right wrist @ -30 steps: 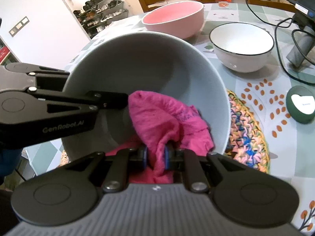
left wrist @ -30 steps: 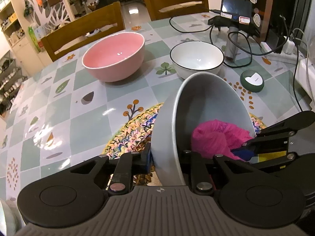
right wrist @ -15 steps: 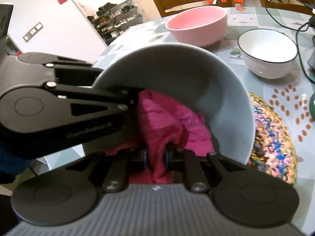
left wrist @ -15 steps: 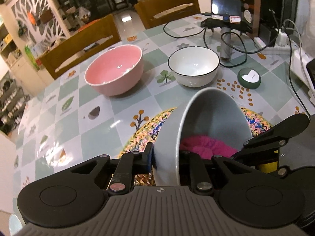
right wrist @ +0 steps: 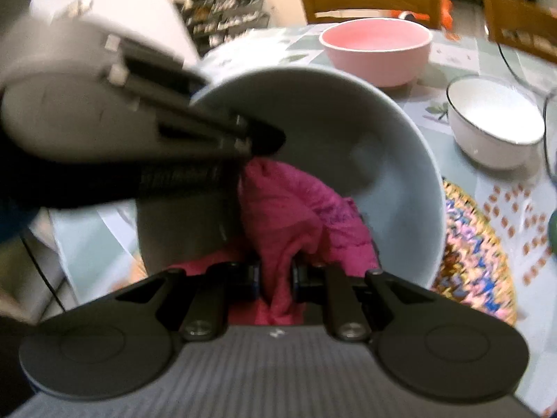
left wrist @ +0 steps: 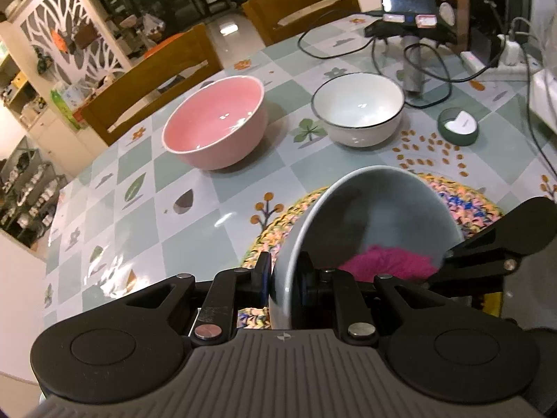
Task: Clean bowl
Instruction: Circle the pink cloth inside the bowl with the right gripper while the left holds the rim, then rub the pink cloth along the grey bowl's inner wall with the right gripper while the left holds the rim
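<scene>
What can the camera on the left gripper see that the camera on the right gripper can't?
Only the left wrist view shows the left gripper pinching the grey bowl's rim, one finger inside and one outside, plus the phone on a stand.

Only the right wrist view shows the right gripper clamped on the pink cloth, and a shelf rack by the white wall.

Both show the tilted grey bowl with the pink cloth inside, the pink bowl, the white bowl and the woven mat.
</scene>
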Demonstrator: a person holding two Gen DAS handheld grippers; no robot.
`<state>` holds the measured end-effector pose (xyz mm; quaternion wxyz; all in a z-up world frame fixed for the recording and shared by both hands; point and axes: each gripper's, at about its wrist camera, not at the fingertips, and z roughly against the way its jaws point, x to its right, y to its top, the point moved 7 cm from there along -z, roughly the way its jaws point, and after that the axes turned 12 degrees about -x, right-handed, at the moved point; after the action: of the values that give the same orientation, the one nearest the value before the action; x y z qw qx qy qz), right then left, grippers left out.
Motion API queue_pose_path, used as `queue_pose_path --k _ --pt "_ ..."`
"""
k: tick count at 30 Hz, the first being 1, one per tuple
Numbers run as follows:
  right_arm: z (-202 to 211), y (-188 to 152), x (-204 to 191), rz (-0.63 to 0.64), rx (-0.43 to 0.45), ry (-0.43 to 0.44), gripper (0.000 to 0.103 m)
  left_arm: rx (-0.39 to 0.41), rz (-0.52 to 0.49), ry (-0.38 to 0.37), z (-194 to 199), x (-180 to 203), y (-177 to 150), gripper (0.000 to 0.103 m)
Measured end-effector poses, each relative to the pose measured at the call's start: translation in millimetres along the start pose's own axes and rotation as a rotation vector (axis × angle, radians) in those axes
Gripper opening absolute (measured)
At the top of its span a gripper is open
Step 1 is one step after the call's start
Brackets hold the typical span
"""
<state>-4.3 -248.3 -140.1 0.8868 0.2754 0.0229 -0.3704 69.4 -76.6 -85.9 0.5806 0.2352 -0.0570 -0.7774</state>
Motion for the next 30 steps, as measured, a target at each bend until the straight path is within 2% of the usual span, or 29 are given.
queue_pose_path --k 6,10,12,17,20,25,30 --pt "-3 -1 2 0.087 -0.017 -0.074 0.016 0.016 0.002 0.001 0 -2 0 0.017" --pt "2 -7 5 0.177 -0.002 -0.188 0.016 0.029 -0.019 0.014 1 1 1 0.018" --pt "-5 6 -2 0.219 0.006 -0.245 0.016 0.035 -0.03 0.018 1 2 1 0.018" --pt "2 1 6 0.326 0.055 -0.426 0.016 0.051 -0.051 0.011 3 5 3 0.018" --pt "10 -2 15 0.333 0.098 -0.469 0.016 0.06 -0.068 0.009 3 8 6 0.019" --pt "12 24 13 0.35 0.188 -0.511 0.016 0.062 -0.081 0.008 2 10 8 0.02" --pt "28 38 6 0.411 0.3 -0.497 0.016 0.06 -0.084 0.006 0 10 9 0.02"
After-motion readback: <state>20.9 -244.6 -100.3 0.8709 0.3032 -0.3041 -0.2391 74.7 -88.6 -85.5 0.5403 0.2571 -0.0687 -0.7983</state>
